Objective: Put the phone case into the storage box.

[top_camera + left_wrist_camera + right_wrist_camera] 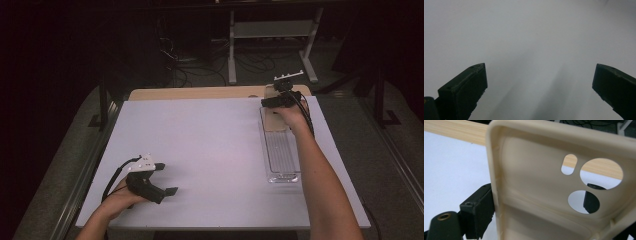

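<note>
Phone case (pixel 536 195): beige, soft-looking, three camera cutouts, clamped by right gripper (pixel 536 205).

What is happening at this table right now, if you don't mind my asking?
A person works with a gripper in each hand. The right gripper is shut on a beige phone case at the table's far right, above the far end of a clear plastic tray. The left gripper rests open near the front left of the white table, holding nothing.

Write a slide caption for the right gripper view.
Right gripper clamps the rim of a beige phone case, camera cutouts facing the lens, above the white table.
</note>
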{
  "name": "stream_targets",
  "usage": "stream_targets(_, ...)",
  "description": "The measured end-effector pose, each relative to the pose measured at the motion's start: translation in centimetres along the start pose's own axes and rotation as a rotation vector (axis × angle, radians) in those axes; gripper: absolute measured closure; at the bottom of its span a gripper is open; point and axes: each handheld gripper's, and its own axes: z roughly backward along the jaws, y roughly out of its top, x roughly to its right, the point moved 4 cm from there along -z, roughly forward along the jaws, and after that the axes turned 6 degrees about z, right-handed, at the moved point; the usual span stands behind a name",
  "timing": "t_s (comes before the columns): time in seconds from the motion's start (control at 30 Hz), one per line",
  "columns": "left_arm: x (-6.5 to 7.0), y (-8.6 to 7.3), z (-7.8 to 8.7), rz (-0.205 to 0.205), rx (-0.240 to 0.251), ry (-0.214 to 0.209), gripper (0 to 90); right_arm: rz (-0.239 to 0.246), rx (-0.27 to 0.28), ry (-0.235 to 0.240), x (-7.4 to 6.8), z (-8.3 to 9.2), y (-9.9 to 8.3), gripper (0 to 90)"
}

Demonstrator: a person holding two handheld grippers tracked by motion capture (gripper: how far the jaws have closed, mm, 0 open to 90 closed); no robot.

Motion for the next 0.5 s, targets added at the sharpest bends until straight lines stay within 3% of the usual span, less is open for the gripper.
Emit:
stream_targets(0.23, 0.0, 0.0, -0.1, 0.000, -0.002, -0.006, 0.0, -0.032, 0.004, 0.011, 0.6, -0.9, 0.0, 11.4)
stream_targets(0.5, -0.1, 0.0, -0.1, -0.003, -0.007, -0.008, 0.0, -0.018, 0.019, 0.032, 0.7, -1.3, -0.1, 10.6)
